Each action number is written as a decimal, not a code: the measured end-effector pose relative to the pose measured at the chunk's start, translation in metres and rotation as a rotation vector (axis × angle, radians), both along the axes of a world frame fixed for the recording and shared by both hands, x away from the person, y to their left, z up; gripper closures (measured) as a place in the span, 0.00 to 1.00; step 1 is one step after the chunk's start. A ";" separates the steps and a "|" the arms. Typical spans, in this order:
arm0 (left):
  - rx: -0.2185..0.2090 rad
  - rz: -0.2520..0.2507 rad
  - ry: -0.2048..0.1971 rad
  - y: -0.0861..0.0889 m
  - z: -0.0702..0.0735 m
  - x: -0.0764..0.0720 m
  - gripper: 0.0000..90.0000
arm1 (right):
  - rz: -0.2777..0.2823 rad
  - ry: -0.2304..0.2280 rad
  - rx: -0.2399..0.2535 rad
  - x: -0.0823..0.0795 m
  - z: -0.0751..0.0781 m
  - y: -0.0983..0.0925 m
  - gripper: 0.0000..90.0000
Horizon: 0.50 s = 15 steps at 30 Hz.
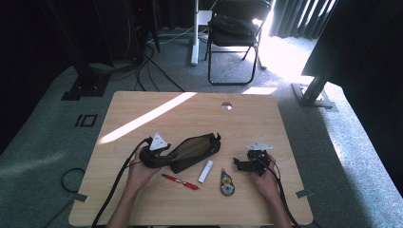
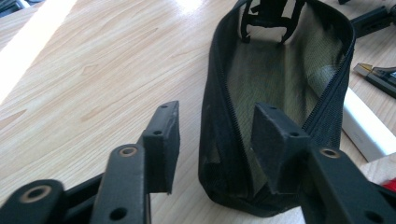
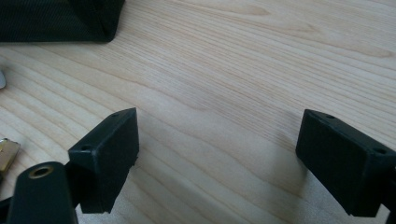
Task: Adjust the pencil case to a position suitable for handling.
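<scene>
Holding one gripper in each hand, we see the left gripper with its jaws parted astride the near wall of the black pouch, the pads clear of the fabric. That pouch lies unzipped at mid-table, with a red pen, a white stick and a tape dispenser just beside it. Our right gripper stands wide apart over bare wood, gripping nothing.

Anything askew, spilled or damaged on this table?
Nothing stands out. The black pouch lies unzipped and gaping, with the red pen, white stick and tape dispenser loose beside it on the table; none looks damaged.
</scene>
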<state>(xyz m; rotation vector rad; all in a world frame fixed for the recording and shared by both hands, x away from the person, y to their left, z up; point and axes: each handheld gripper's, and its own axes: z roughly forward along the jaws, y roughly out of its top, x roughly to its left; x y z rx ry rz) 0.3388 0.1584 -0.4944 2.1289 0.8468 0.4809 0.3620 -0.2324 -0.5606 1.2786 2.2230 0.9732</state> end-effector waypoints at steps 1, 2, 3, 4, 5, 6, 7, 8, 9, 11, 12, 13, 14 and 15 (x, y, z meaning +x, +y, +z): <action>-0.001 0.001 0.000 0.001 0.001 -0.001 0.57 | 0.000 0.000 0.000 0.000 0.000 0.000 0.15; -0.004 0.004 -0.001 0.003 0.002 -0.003 0.56 | 0.000 0.000 0.000 0.000 0.000 0.000 0.15; -0.006 0.005 -0.003 0.004 0.003 -0.005 0.55 | 0.000 0.000 0.000 0.000 0.000 0.000 0.15; -0.008 0.004 -0.007 0.005 0.004 -0.007 0.54 | 0.000 0.000 0.000 0.000 0.000 0.000 0.15; -0.008 0.002 -0.011 0.006 0.005 -0.008 0.54 | 0.000 0.000 0.000 0.000 0.000 0.000 0.15; -0.009 -0.003 -0.011 0.007 0.006 -0.010 0.53 | 0.000 0.000 0.000 0.000 0.000 0.000 0.15; -0.006 -0.010 -0.015 0.007 0.007 -0.011 0.53 | 0.000 0.000 0.000 0.000 0.000 0.000 0.15; -0.005 -0.014 -0.020 0.007 0.008 -0.012 0.54 | 0.000 0.000 0.000 0.000 0.000 0.000 0.15; 0.000 -0.017 -0.026 0.006 0.009 -0.014 0.54 | 0.000 0.000 -0.001 0.000 0.000 0.000 0.15; 0.002 -0.020 -0.026 0.006 0.010 -0.015 0.54 | 0.000 0.000 0.000 0.000 0.000 0.000 0.15; 0.004 -0.021 -0.023 0.006 0.010 -0.016 0.54 | 0.000 0.000 0.000 0.000 0.000 0.000 0.15; 0.000 -0.021 -0.020 0.006 0.010 -0.017 0.54 | 0.001 -0.001 -0.001 0.000 0.000 0.000 0.15; -0.001 -0.026 -0.018 0.006 0.010 -0.018 0.54 | 0.000 0.000 0.000 0.000 0.000 0.000 0.15; -0.004 -0.033 -0.015 0.006 0.011 -0.020 0.54 | 0.000 0.000 0.000 0.000 0.000 0.000 0.15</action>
